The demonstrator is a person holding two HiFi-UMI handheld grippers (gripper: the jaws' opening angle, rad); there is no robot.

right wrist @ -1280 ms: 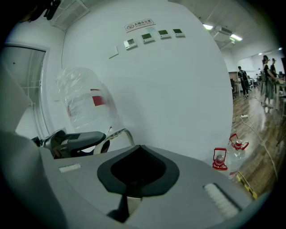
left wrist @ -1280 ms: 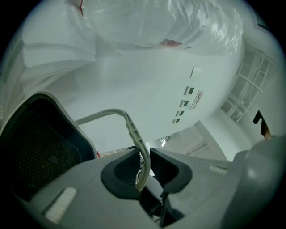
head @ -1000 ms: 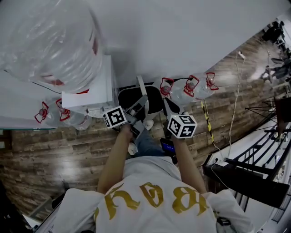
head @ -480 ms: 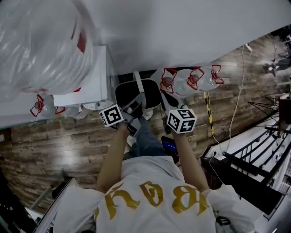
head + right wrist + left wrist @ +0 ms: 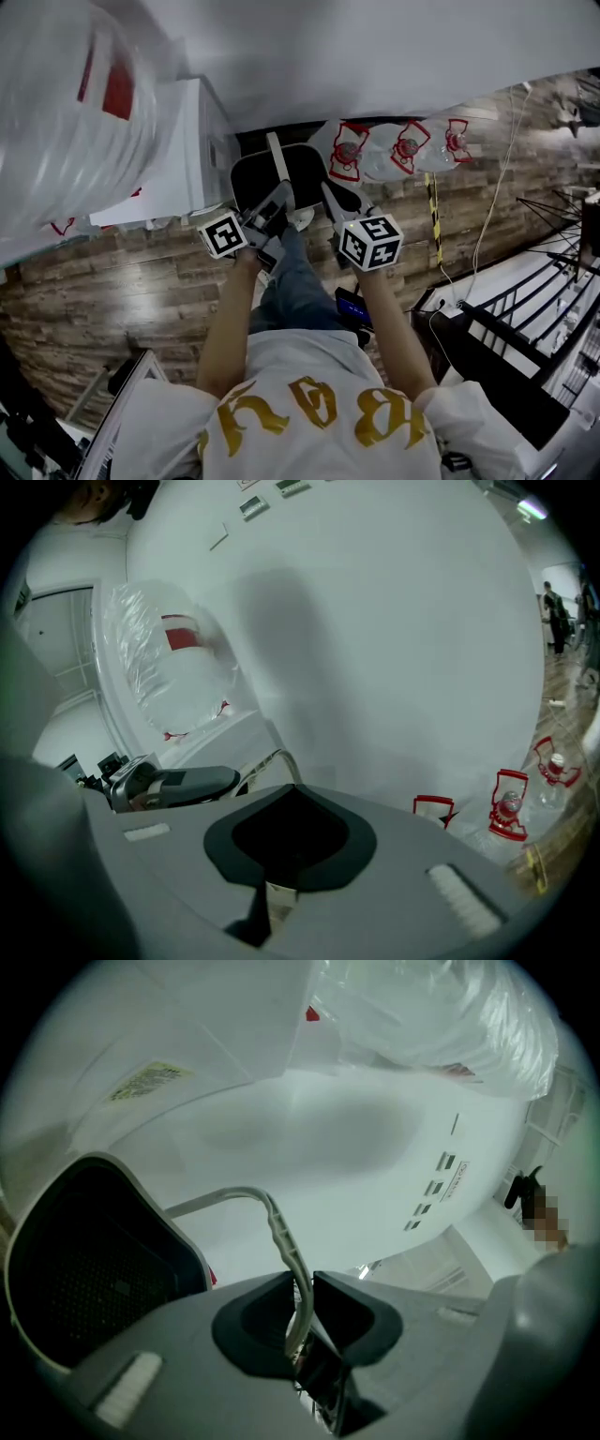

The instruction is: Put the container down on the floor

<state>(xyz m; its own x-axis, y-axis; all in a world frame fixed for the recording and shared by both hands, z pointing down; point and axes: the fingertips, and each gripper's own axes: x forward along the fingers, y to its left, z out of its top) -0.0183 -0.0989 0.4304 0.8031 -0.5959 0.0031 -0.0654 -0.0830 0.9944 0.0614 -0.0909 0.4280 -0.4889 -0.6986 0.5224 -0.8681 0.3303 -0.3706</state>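
Up goes the black container in the head view, pale handle rising with it! Left tool and right tool climb along, edging left. The red-handled water bottles slide up and right, and the big plastic-wrapped jug swings further left.

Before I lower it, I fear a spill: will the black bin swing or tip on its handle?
Likely swings: the bin hangs from a thin handle pinched by the left gripper. Probably light; its wall looks perforated.
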